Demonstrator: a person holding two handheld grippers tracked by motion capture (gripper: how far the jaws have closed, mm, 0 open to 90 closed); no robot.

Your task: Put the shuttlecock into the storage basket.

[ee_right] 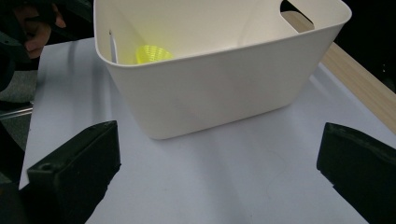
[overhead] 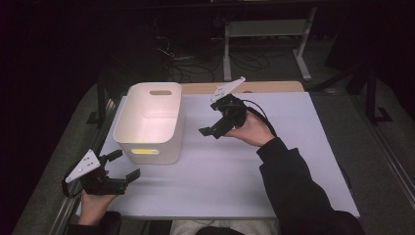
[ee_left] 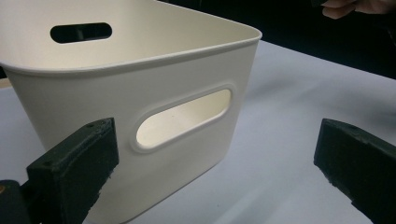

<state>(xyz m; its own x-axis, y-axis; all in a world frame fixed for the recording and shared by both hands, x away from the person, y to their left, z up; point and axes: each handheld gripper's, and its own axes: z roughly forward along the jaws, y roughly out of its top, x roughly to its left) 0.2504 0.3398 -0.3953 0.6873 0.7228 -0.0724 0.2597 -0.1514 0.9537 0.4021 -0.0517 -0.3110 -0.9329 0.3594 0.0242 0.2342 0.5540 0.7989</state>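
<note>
A white plastic bin [overhead: 149,122] with handle slots stands on the left half of the white table sheet [overhead: 244,176]. Inside it lies a yellow ribbed object [ee_right: 152,53], which glows through the near slot [overhead: 145,151]. My left gripper [overhead: 125,165] is held low at the table's front left corner, open, pointing at the bin's near wall [ee_left: 140,84] a short way off. My right gripper [overhead: 215,127] hovers just right of the bin, open, aimed at its side wall [ee_right: 219,88]. Both sets of jaws stand wide apart with nothing between them.
A wooden table edge [overhead: 264,87] shows behind the sheet. Beyond the table are a metal frame [overhead: 266,29] and loose cables [overhead: 195,63] on the floor. Bare sheet lies between the bin and the right arm's dark sleeve [overhead: 298,186].
</note>
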